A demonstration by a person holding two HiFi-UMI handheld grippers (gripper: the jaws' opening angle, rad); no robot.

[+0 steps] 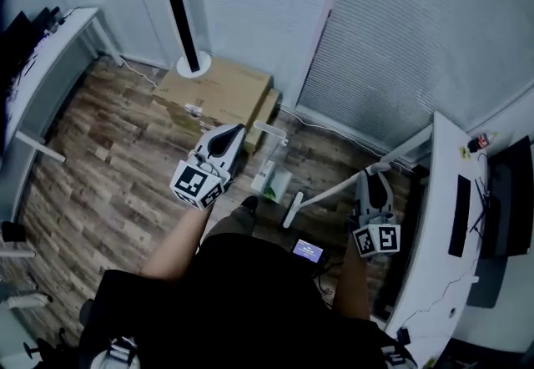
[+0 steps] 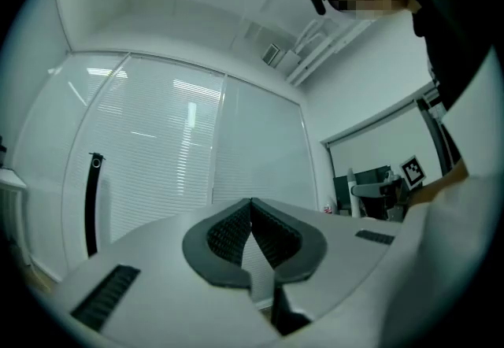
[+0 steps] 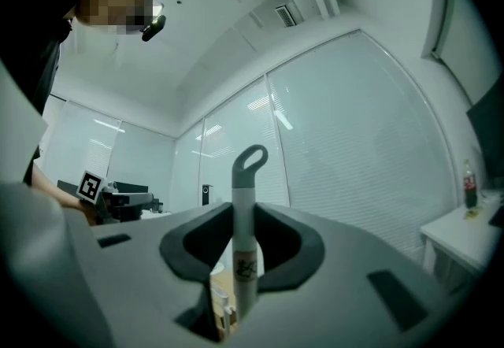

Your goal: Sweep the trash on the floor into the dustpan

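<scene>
— While the right gripper (image 1: 373, 178) clamps its jaws on the broom handle (image 1: 332, 190), the left gripper (image 1: 233, 137) hangs raised, jaws pressed together on nothing. The risk?

— The dustpan (image 1: 272, 179) stands unheld on the floor (image 1: 108, 159) by the cardboard box (image 1: 219, 90); a hard sweep could tip it. Only the head view shows it; only the right gripper view shows the handle's grey loop (image 3: 249, 159) above the jaws.

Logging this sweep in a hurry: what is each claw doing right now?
Left claw: closed, holding nothing.
Right claw: closed on the broom handle.
</scene>
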